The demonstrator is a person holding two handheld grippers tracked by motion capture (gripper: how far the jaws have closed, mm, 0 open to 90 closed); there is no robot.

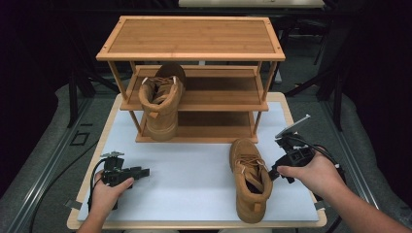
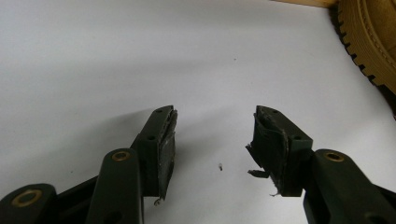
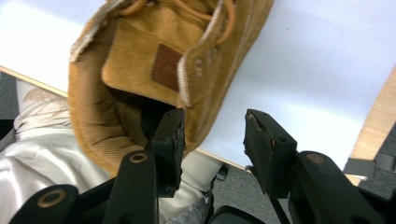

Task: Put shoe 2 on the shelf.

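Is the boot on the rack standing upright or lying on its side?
Upright. The boot stands with its open collar facing up and its sole down, leaning against the rack at the lower shelves.

Bare table top (image 1: pixel 194 170) lies between the boot (image 1: pixel 250 179) (right) and rack (image 1: pixel 194 77).

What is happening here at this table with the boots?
A person holds a gripper in each hand. The right gripper is open around the collar of a tan boot lying on the white table. The left gripper is open over bare table. A second boot already stands in the wooden rack.
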